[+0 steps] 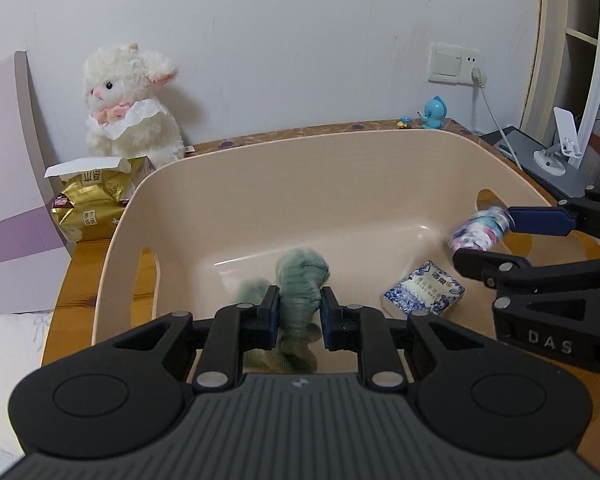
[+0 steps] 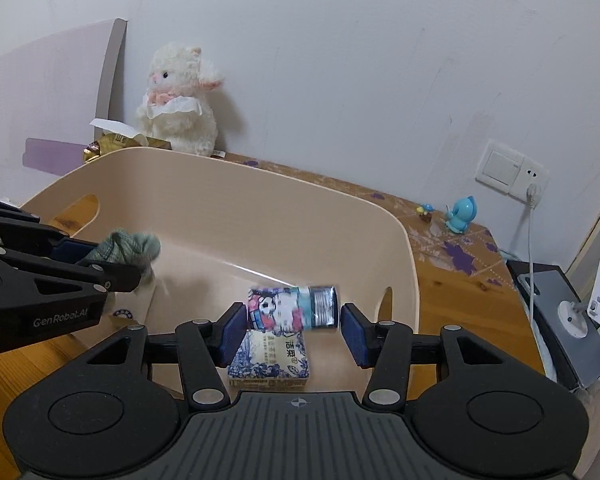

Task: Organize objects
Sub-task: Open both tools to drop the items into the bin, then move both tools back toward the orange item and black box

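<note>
White wall backs a wooden surface [image 2: 460, 292], where a beige plastic bin [image 1: 340, 168] with cut-out handles sits in the middle. Over the bin's near edge, the left gripper [image 1: 299, 312] has its jaws clamped on a green knitted cloth [image 1: 302, 276], whose bundled top rises above the pads while its tail hangs below them. From the right wrist view the same cloth shows at 9 o'clock, above the bin's left side. The right gripper [image 2: 293, 328] has its jaws apart, and a small printed can [image 2: 294, 307] lies sideways between the pads, blurred; its left end is at the left pad, with a gap at the right pad. Just under it, on the bin floor, rests a blue-and-white tissue pack [image 2: 270, 360]. Behind the bin at 11 o'clock a white plush lamb [image 1: 130, 100] sits against the wall beside a gold packet [image 1: 90, 208]. Toward 1 o'clock stand a blue toy figure [image 1: 432, 112] and a wall socket [image 1: 454, 65] with a plugged cable.
</note>
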The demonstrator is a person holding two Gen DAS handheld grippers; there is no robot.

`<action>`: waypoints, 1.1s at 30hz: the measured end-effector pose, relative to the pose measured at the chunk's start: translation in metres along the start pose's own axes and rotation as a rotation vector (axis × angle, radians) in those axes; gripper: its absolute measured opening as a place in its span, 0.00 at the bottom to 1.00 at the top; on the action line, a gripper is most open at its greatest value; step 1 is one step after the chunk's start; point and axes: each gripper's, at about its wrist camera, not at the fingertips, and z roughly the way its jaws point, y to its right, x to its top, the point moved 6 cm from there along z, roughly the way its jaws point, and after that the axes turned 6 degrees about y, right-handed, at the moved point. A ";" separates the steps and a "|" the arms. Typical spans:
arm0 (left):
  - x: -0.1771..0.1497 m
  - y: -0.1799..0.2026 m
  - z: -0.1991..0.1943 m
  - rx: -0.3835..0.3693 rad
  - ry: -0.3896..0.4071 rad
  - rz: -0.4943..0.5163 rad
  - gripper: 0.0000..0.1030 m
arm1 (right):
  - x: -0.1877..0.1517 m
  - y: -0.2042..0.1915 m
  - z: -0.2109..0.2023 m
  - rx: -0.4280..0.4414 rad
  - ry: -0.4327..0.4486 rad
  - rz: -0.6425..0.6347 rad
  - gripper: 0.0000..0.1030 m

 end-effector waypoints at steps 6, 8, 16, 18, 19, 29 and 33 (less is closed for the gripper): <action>0.006 -0.002 -0.014 0.011 0.045 -0.006 0.68 | 0.006 -0.001 -0.015 -0.016 0.062 0.012 0.73; 0.009 -0.003 -0.023 0.017 0.064 -0.006 0.72 | 0.010 0.000 -0.024 -0.023 0.083 0.022 0.81; 0.018 -0.010 -0.064 0.042 0.126 -0.016 0.78 | 0.018 0.007 -0.070 -0.044 0.150 0.052 1.00; 0.017 -0.011 -0.075 0.049 0.133 -0.017 0.78 | 0.017 0.007 -0.080 -0.044 0.157 0.056 1.00; 0.016 -0.011 -0.080 0.052 0.137 -0.017 0.78 | 0.016 0.007 -0.086 -0.045 0.162 0.056 1.00; -0.002 -0.017 -0.127 0.075 0.158 -0.022 0.83 | 0.005 0.002 -0.132 -0.046 0.177 0.071 1.00; -0.016 -0.017 -0.142 0.073 0.151 -0.018 0.83 | -0.002 0.000 -0.150 -0.054 0.188 0.079 1.00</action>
